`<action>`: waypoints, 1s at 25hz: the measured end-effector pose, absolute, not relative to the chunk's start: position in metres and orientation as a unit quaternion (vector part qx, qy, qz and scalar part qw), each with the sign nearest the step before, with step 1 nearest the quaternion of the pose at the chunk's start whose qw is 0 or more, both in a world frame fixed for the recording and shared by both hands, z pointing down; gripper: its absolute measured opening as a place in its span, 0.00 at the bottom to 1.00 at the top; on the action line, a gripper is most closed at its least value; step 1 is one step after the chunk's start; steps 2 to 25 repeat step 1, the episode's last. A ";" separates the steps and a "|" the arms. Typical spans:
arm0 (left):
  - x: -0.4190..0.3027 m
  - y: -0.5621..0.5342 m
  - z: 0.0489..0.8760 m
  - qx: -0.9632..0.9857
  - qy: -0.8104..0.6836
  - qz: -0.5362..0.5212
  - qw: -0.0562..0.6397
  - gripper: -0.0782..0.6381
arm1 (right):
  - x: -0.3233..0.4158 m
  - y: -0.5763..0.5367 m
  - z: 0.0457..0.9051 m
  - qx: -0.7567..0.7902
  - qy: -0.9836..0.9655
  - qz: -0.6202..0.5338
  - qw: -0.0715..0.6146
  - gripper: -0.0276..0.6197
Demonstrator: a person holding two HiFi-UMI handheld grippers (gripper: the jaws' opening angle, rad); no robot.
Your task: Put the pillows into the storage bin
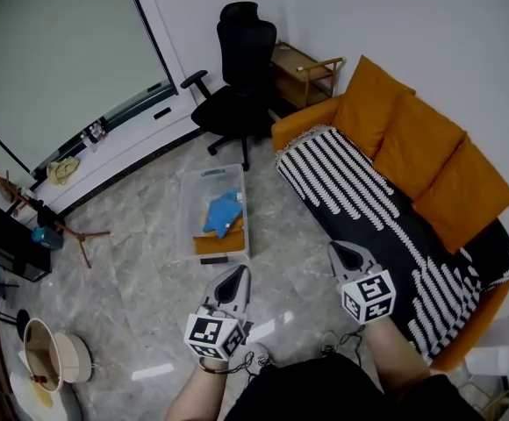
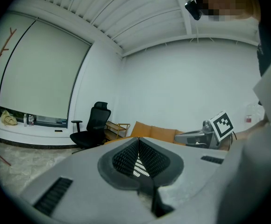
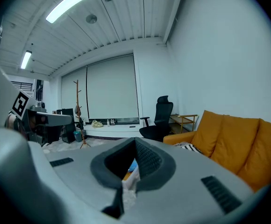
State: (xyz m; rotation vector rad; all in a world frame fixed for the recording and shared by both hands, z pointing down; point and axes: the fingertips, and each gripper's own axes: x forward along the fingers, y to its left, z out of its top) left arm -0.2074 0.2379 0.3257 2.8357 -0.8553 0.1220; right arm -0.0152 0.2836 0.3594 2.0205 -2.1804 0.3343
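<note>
The left gripper (image 1: 238, 275) and right gripper (image 1: 341, 253) are being held closed and empty at lower centre. Open floor (image 1: 288, 254) is being shown before the storage bin (image 1: 216, 256).

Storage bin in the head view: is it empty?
No, the storage bin holds a blue item and an orange item.

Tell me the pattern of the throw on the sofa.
Black with rows of white dashes. The throw shows best in the head view.

No legible words or numbers, only square markers (image 1: 209, 331) on the left gripper (image 1: 240, 273) and right gripper (image 1: 337, 250)
</note>
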 end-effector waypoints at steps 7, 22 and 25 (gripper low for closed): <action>-0.209 0.237 0.326 0.953 -0.287 0.041 0.089 0.12 | -0.017 0.283 0.360 0.673 -0.727 0.111 0.075 0.05; -0.209 0.237 0.326 0.953 -0.287 0.041 0.089 0.12 | -0.017 0.283 0.360 0.673 -0.727 0.111 0.075 0.05; -0.209 0.237 0.326 0.953 -0.287 0.041 0.089 0.12 | -0.017 0.283 0.360 0.673 -0.727 0.111 0.075 0.05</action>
